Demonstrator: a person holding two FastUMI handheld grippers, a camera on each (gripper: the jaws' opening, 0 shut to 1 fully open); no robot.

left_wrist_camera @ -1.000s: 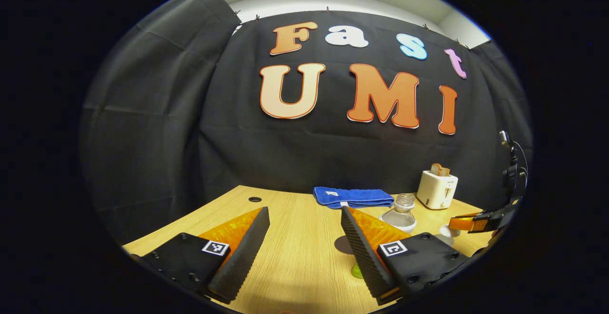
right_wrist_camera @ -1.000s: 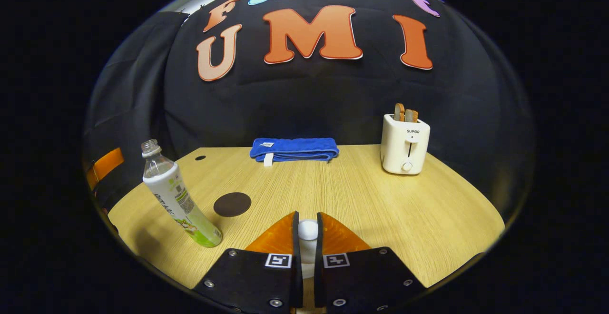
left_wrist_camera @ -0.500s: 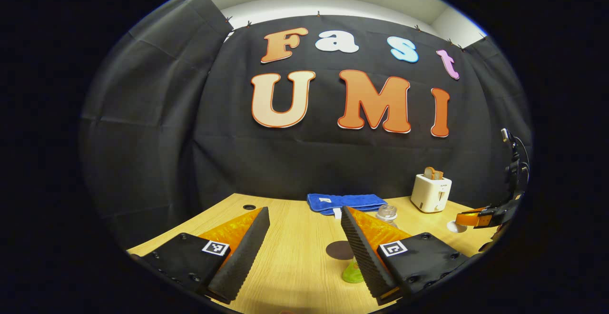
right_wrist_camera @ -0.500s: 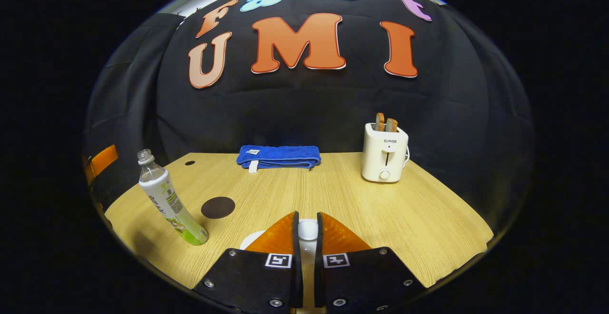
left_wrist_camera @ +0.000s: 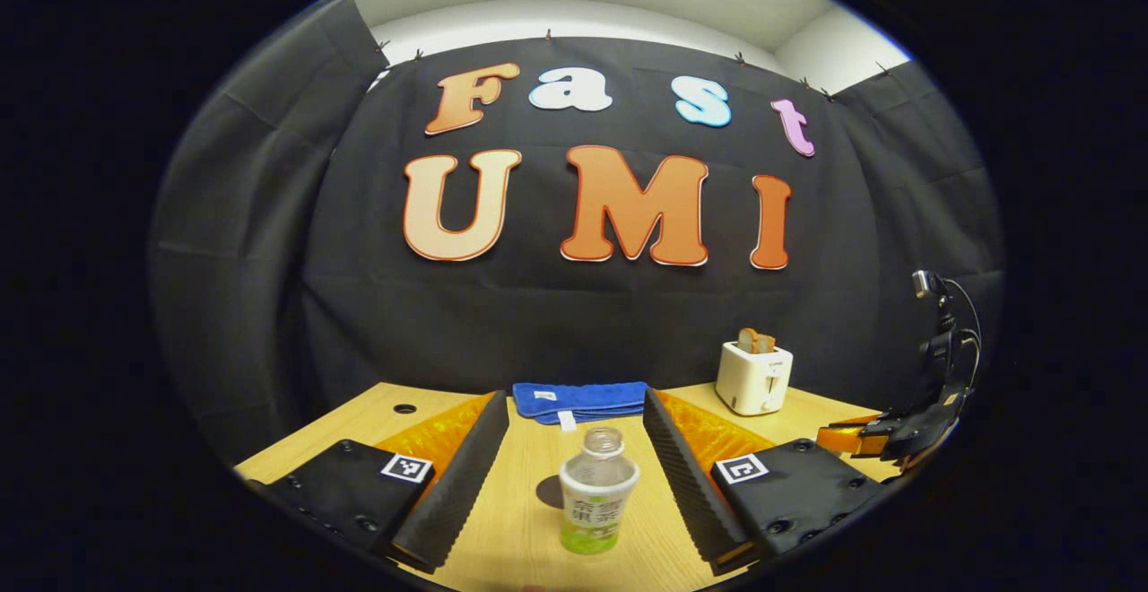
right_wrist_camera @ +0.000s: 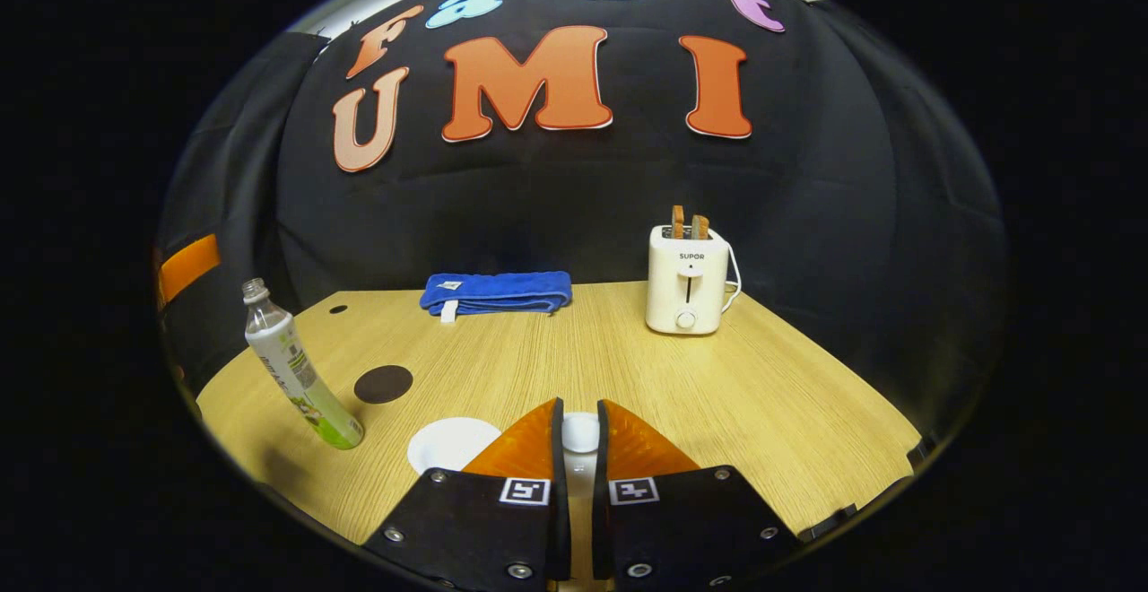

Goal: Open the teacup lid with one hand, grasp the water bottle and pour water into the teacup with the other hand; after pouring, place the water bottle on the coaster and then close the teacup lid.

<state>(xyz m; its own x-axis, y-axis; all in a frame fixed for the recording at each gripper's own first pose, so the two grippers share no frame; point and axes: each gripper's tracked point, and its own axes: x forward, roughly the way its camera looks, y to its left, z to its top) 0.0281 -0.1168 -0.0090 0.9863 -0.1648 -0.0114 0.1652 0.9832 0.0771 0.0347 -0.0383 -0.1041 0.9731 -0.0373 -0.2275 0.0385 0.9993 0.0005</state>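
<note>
An uncapped clear water bottle [left_wrist_camera: 598,495] with a white and green label stands on the table, between the wide-apart fingers of my open left gripper [left_wrist_camera: 574,395]; neither finger touches it. A dark round coaster [left_wrist_camera: 547,491] lies just behind it. In the right gripper view the bottle [right_wrist_camera: 291,378] stands at the far left, with the coaster [right_wrist_camera: 383,384] to its right. My right gripper [right_wrist_camera: 579,410] is shut on the white knob of the teacup lid [right_wrist_camera: 580,433], held off the cup. The open white teacup [right_wrist_camera: 451,444] sits down to its left.
A folded blue towel [right_wrist_camera: 496,292] lies at the table's far edge, and a white toaster [right_wrist_camera: 686,280] with bread in it stands to its right. From the left gripper view, the right gripper [left_wrist_camera: 865,437] is at the right, beyond the toaster [left_wrist_camera: 754,378].
My left gripper has swung round so that the bottle now stands between its fingers. My right gripper has carried the lid to the right, uncovering the white teacup.
</note>
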